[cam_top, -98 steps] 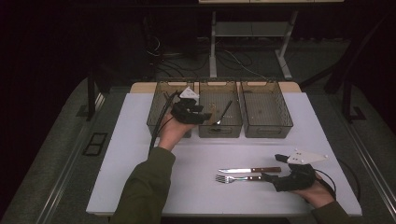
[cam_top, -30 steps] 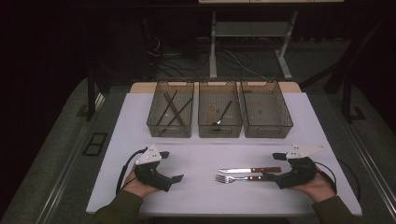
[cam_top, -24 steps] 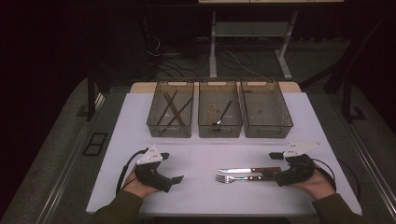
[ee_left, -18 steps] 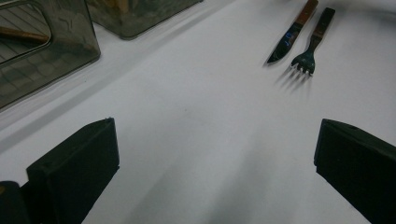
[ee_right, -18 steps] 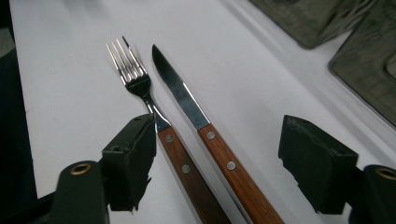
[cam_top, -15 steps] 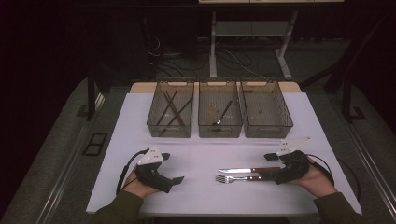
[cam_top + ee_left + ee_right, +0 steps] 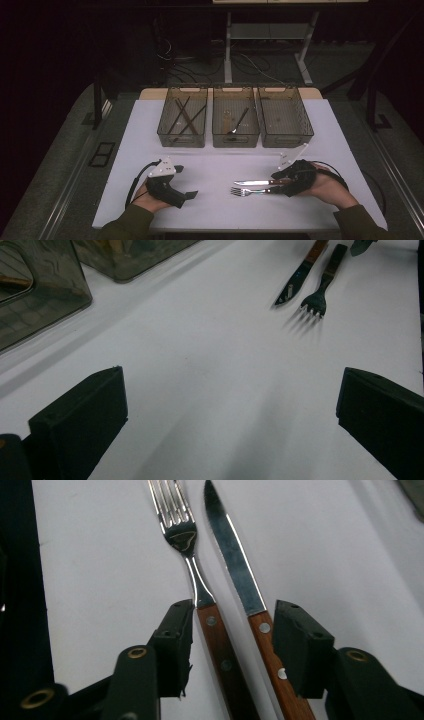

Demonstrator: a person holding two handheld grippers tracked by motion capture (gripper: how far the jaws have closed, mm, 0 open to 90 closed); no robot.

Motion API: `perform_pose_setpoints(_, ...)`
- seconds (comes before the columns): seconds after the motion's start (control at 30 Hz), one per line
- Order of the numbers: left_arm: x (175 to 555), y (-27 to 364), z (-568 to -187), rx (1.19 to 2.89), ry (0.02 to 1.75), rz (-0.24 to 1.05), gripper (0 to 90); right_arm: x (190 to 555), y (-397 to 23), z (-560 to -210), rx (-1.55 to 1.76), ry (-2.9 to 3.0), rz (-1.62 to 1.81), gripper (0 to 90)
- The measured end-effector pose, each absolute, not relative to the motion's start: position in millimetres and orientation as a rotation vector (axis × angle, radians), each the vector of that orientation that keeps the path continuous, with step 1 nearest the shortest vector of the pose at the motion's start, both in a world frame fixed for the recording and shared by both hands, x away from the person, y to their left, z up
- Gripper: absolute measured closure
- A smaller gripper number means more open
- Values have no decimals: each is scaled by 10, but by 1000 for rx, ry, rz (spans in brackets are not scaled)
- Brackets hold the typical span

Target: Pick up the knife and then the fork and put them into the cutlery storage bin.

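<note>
A fork [image 7: 240, 191] and a knife [image 7: 251, 183] with wooden handles lie side by side on the white table [image 7: 220, 160], tips pointing left. My right gripper [image 7: 275, 184] has come in over their handle ends. In the right gripper view the fork handle [image 7: 220, 645] and knife handle [image 7: 267, 650] both lie between the jaws of the right gripper [image 7: 232, 640]. The jaws have just been closing, and a gap still shows between the handles. My left gripper [image 7: 185, 181] rests wide open on the table at the front left, and the left gripper [image 7: 230, 425] has nothing between its jaws.
Three clear bins stand in a row at the back of the table. The left bin [image 7: 165, 131] holds chopsticks, the middle bin [image 7: 216, 131] holds a utensil, and the right bin [image 7: 305, 127] looks bare. Dark floor and a desk frame lie beyond.
My right gripper has slid left onto the fork and knife handles and its jaws have narrowed around them. The left hand, earlier at the left bin, has stayed at the front left.
</note>
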State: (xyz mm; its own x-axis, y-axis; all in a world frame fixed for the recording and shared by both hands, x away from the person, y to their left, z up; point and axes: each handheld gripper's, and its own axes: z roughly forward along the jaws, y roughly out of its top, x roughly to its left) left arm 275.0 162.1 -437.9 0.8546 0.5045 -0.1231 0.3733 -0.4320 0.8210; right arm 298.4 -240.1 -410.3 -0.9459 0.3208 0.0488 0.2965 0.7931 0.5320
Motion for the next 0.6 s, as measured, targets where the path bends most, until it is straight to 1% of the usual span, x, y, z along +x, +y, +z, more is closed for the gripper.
perform_pose_setpoints(0.27, 2749, 1628, -4380, 2068, 638, 170, 0, 3004, -2255, -4129, 399, 3020, 695, 599)
perform_pose_setpoints(0.6, 2744, 1624, -4390, 2073, 635, 164, 0, 3031, -2146, -4200, 320, 3078, 577, 675)
